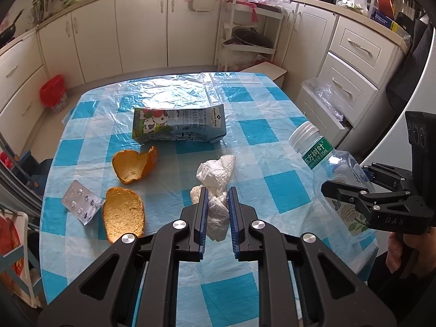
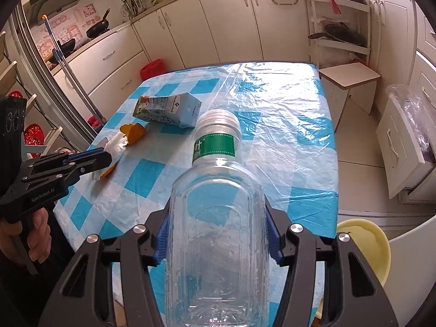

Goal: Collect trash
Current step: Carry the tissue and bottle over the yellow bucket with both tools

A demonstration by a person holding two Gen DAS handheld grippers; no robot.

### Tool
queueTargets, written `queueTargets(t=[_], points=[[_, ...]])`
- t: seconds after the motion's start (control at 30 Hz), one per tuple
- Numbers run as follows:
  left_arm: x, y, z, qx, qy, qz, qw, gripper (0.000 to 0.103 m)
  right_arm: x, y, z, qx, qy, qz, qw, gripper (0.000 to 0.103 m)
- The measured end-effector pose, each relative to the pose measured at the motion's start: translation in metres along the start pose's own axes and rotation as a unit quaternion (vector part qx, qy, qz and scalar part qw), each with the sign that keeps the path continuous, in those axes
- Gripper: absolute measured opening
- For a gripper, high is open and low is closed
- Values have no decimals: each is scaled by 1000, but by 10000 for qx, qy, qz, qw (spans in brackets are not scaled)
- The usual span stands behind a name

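On the blue-checked table (image 1: 272,185) my left gripper (image 1: 218,193) is shut on a crumpled white tissue (image 1: 216,174), low over the cloth. From the right wrist view the same left gripper (image 2: 107,155) comes in from the left with the tissue (image 2: 117,143) at its tips. My right gripper (image 2: 216,215) is shut on a clear plastic bottle (image 2: 214,147) with a green label, held above the table's near right edge. Seen from the left, the right gripper (image 1: 344,178) carries the bottle (image 1: 316,150) cap forward. A milk carton (image 1: 179,122), two orange peels (image 1: 135,166) and a pill blister pack (image 1: 81,201) lie on the table.
A red bin (image 1: 53,92) stands on the floor at the far left. A low white stool (image 2: 348,79) sits beyond the table's far right corner. An open drawer lined with a plastic bag (image 2: 403,136) is at the right. A yellow basin (image 2: 365,245) sits low at the near right.
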State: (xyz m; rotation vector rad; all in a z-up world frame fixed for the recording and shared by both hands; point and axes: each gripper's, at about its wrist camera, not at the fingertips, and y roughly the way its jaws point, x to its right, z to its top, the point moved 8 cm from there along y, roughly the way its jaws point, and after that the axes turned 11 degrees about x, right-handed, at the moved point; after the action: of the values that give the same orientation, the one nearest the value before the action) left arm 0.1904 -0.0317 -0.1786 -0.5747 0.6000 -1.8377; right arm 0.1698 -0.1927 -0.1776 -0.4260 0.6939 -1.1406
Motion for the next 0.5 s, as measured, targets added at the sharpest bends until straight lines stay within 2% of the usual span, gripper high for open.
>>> queueTargets(t=[0.27,0.5], points=[[28,0,3,68,62,-346,9994,13,41,-25,5,277,326,-343,9985,56],[92,4,10,165,204,-833,9962,13,113,-59,-5,429,937,-981,9898,56]])
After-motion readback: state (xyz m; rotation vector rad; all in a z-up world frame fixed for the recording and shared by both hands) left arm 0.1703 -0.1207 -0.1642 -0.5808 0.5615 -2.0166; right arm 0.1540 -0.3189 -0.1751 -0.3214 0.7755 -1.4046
